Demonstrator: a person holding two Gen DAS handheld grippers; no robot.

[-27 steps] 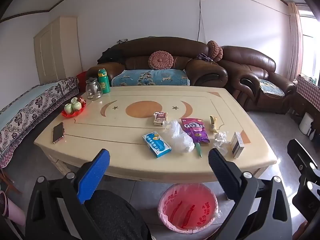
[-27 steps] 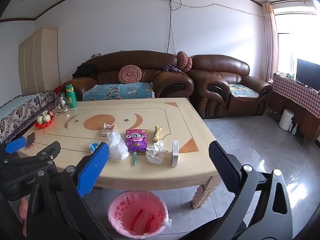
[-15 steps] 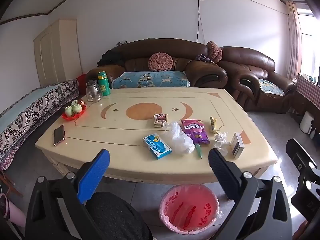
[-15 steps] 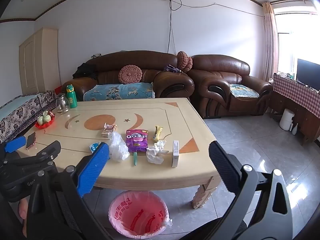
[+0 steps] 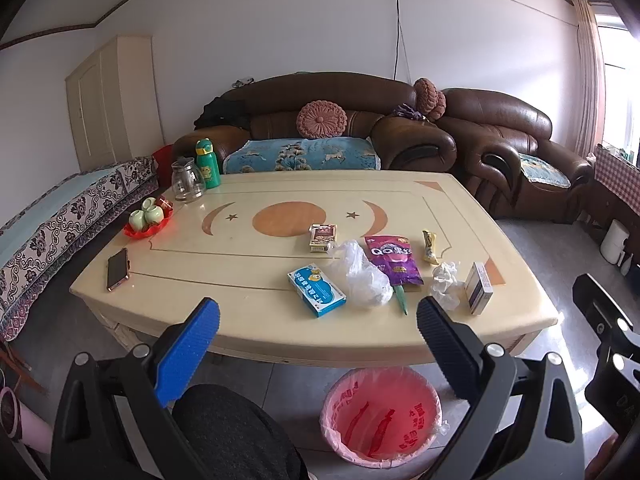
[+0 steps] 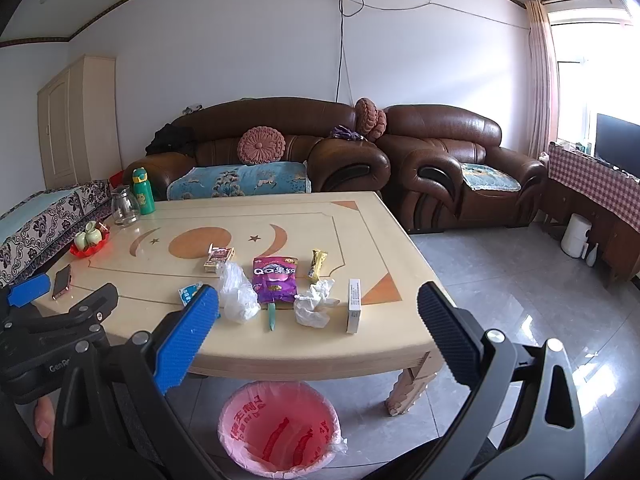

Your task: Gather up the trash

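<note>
Trash lies near the front edge of the cream table point(image 5: 280, 320): a blue box point(image 5: 316, 289), a clear plastic bag point(image 5: 362, 276), a purple snack bag point(image 5: 393, 259), a crumpled tissue point(image 5: 445, 283), a white box point(image 5: 478, 287), a small card box point(image 5: 322, 237) and a yellow wrapper point(image 5: 429, 246). A bin with a pink liner point(image 5: 380, 416) stands on the floor below the table edge. My left gripper point(image 5: 318, 350) and right gripper point(image 6: 318, 344) are both open and empty, held back from the table. The tissue point(image 6: 314, 307) and purple bag point(image 6: 275, 278) also show in the right wrist view.
A phone point(image 5: 117, 269), a red tray of green cups point(image 5: 147, 220), a glass jug point(image 5: 186, 180) and a green bottle point(image 5: 207, 164) sit at the table's left. Brown sofas point(image 5: 400, 136) stand behind. A patterned bed point(image 5: 60, 216) lies left.
The left wrist view has crept slightly forward and down toward the table. Both grippers stay open; nothing on the table has moved.
</note>
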